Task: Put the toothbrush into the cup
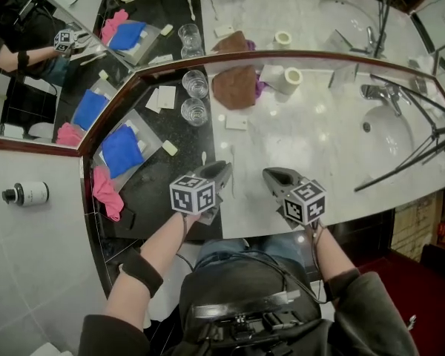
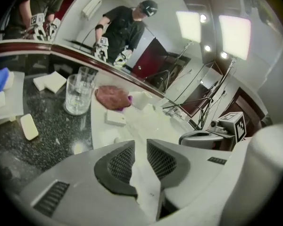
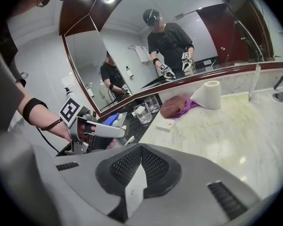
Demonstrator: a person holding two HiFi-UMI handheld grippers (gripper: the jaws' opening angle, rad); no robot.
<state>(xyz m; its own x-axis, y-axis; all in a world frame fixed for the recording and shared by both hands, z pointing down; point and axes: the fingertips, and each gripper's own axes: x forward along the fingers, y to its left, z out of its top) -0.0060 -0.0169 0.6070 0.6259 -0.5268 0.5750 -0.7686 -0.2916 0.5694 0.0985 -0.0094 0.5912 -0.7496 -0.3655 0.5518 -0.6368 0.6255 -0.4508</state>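
Toothbrush (image 1: 232, 175) lies just beside the open, empty left hand-held gripper (image 1: 222, 169) (right hand-held gripper (image 1: 269, 173) closed).

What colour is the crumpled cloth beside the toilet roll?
Reddish brown cloth, a purple edge; clearest in right gripper view.

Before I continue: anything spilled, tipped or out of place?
No spill or damage shows. A crumpled brown cloth sits heaped on the white marble counter, something purple poking out; clear glass cups stand upright.
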